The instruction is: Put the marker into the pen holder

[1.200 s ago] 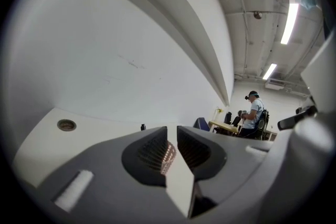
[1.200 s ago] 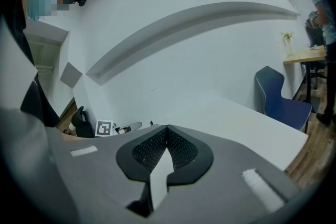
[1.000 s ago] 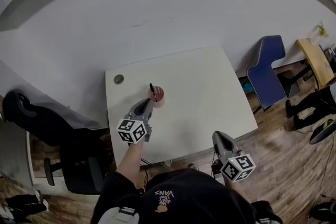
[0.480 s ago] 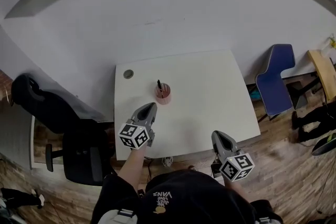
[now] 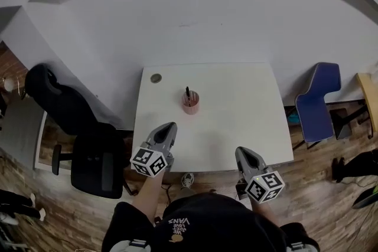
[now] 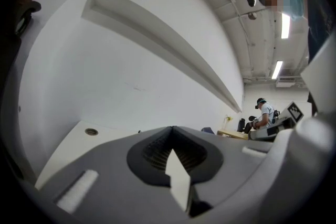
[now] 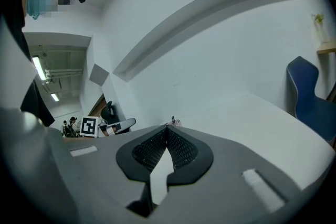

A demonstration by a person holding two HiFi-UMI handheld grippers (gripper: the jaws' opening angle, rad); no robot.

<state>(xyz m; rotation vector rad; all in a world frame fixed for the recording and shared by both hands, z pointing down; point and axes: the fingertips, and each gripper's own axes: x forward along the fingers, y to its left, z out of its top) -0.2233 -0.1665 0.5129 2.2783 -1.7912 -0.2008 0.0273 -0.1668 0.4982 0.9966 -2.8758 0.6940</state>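
Observation:
A pink pen holder stands on the white table, left of its middle, and a black marker stands upright in it. My left gripper hovers over the table's near edge, a short way in front of the holder, shut and holding nothing. At the near right edge my right gripper is also shut and bare. The right gripper view shows the holder and the marker just past the closed jaw tips. In the left gripper view the shut jaws hide the holder.
A round cable grommet sits at the table's far left corner. A black office chair stands left of the table and a blue chair to the right. A white wall runs behind the table. Another person is far off.
My left gripper has drawn back from the pen holder toward the table's near edge. The marker stays standing in the holder. The head view has shifted; the right gripper has kept its place.

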